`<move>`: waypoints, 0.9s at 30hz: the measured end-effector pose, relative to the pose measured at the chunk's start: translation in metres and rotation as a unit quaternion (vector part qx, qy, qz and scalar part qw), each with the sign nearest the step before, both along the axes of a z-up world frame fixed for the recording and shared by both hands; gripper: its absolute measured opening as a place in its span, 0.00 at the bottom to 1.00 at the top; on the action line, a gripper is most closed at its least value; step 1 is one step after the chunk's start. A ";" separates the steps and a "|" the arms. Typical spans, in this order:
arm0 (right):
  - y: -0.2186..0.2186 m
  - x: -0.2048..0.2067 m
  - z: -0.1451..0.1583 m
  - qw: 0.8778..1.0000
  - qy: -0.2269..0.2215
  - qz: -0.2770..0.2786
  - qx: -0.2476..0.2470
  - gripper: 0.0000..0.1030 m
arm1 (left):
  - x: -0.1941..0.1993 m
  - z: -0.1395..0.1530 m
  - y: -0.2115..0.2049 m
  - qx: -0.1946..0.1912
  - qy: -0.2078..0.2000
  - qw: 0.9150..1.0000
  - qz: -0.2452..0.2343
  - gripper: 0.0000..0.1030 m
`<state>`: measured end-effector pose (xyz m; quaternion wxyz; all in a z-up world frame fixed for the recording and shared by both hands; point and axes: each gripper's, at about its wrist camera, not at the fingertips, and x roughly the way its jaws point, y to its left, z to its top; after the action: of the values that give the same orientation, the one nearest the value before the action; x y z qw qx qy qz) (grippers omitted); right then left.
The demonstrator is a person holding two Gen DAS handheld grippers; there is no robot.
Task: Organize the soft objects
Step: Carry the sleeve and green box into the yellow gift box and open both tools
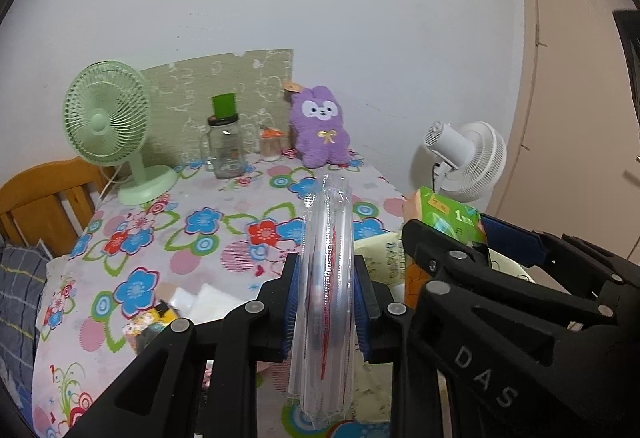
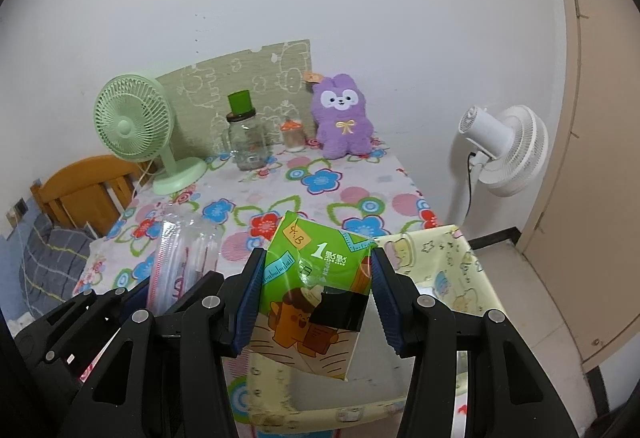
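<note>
Two grippers are in my view, side by side above the near edge of the floral tablecloth (image 2: 360, 197). My left gripper (image 1: 327, 302) has its blue-padded jaws closed narrowly on a clear plastic packet (image 1: 328, 278) with red markings inside; the packet stands upright between the pads and sticks out well above and below them. My right gripper (image 2: 318, 302) is spread wider, its jaws pressed against both sides of a green and orange tissue pack (image 2: 316, 294), which hangs tilted over a pale yellow fabric box (image 2: 472, 278) printed with cartoon figures. From the left wrist camera I see that same pack poking out past the right gripper's jaws, just beside the packet. At the back of the table, near the wall, a purple plush toy (image 1: 320, 129) sits upright, with a glass jar (image 1: 227, 145) carrying a green cap and a green desk fan (image 1: 108, 121) to its left. A white fan (image 2: 500, 149) stands off the table's right side.
</note>
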<state>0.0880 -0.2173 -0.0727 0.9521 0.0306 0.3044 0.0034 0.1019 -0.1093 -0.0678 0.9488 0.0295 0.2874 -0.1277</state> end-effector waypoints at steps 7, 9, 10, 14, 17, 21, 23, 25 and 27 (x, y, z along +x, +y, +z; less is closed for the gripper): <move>-0.017 0.004 -0.006 1.000 0.004 -0.011 -0.011 0.52 | 0.007 -0.007 -0.022 0.007 0.010 1.000 -0.019 0.23; -0.023 0.005 -0.007 1.000 0.006 -0.014 -0.014 0.52 | 0.009 -0.009 -0.029 0.010 0.012 1.000 -0.025 0.23; -0.026 0.005 -0.009 1.000 0.007 -0.017 -0.016 0.52 | 0.011 -0.011 -0.032 0.011 0.014 0.999 -0.028 0.23; -0.038 0.008 -0.014 0.999 0.012 -0.025 -0.022 0.52 | 0.014 -0.016 -0.044 0.017 0.021 0.999 -0.039 0.23; -0.045 0.011 -0.019 0.999 0.017 -0.030 -0.024 0.52 | 0.017 -0.021 -0.052 0.019 0.030 0.998 -0.049 0.25; -0.056 0.016 -0.026 0.999 0.026 -0.037 -0.024 0.52 | 0.022 -0.027 -0.062 0.024 0.037 0.998 -0.053 0.35; -0.060 0.018 -0.028 0.999 0.030 -0.039 -0.022 0.52 | 0.025 -0.030 -0.067 0.028 0.048 0.997 -0.058 0.46; -0.064 0.021 -0.031 0.998 0.034 -0.040 -0.020 0.52 | 0.028 -0.032 -0.070 0.033 0.053 0.996 -0.057 0.52; -0.066 0.024 -0.033 0.998 0.035 -0.040 -0.020 0.52 | 0.031 -0.032 -0.070 0.040 0.053 0.997 -0.049 0.61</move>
<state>0.1119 -0.2830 -0.1053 0.9406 0.0241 0.3360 -0.0417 0.1331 -0.1797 -0.1000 0.9230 0.0744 0.3404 -0.1636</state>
